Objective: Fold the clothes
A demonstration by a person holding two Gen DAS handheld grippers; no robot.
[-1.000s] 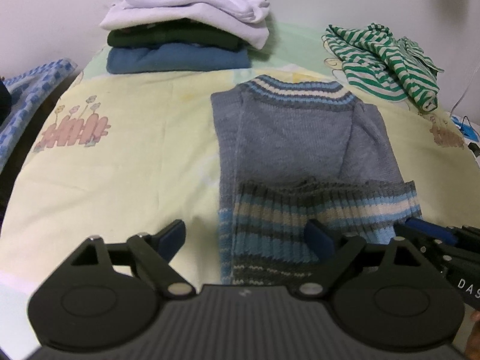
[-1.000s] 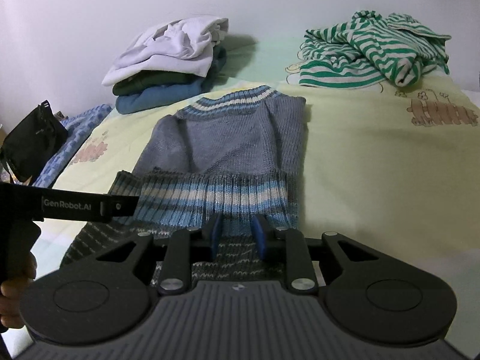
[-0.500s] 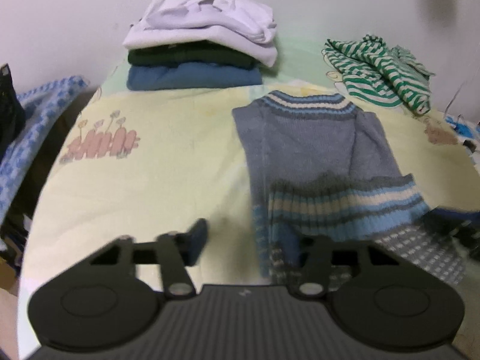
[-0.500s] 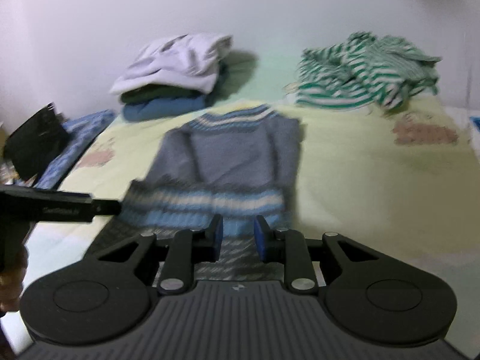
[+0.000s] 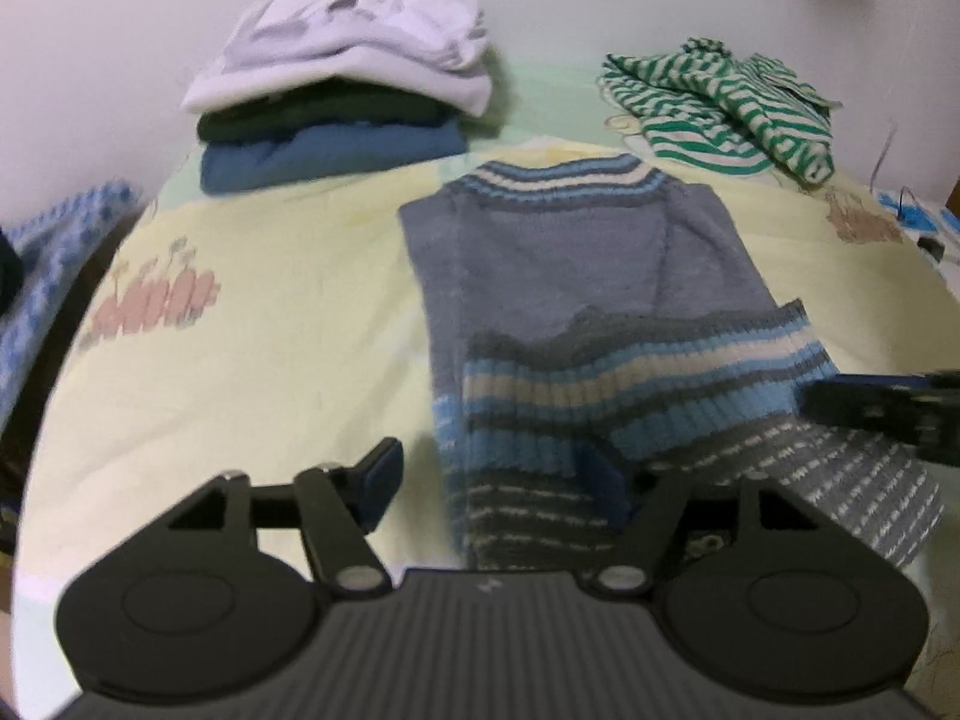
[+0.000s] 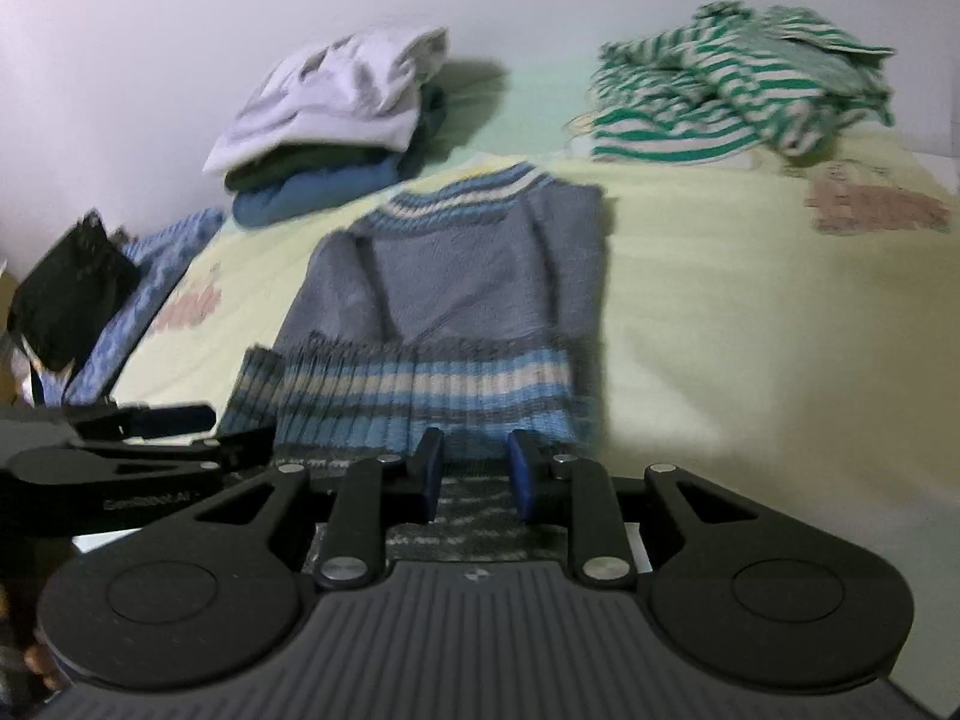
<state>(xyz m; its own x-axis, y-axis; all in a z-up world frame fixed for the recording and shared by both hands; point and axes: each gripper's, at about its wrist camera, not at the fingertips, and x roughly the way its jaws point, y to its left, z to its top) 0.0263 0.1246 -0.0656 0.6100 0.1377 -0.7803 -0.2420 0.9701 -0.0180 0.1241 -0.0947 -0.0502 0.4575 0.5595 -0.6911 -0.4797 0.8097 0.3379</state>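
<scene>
Sweater [image 5: 576, 276], grey knit with blue and cream stripes at collar and hem, lies flat on the pale yellow bedsheet [image 5: 270, 312], collar toward the wall, sleeves folded in over the body. We see its ribbed hem [image 5: 636, 384] doubled back up over the lower body, with the patterned underside showing below it.

Left gripper [image 5: 498, 480]: we see its jaws opening, set wide. The left pad hangs over bare sheet; the right pad sits at or under the sweater's lower left corner, and the fabric partly covers it. The knit lies in the gap, but the pads do not press on it, so no grasp.

Right gripper [image 6: 474, 474]: jaws also opening slowly, with a narrow gap. The sweater's lower edge lies in that gap and the hem band is just ahead of the tips. Frame is blurred; we cannot tell whether the pads still pinch the cloth.

In the right wrist view the left gripper's black body comes in from the left edge, beside the hem's left end. In the left wrist view the right gripper shows as a dark blur at the right edge.

Against the wall we see a folded stack [image 5: 336, 102]: white on top, dark green, then blue. A green-and-white striped garment [image 5: 726, 102] lies crumpled at far right, well apart from the sweater. Blue checked fabric [image 5: 42, 276] lies off the left side of the bed.
</scene>
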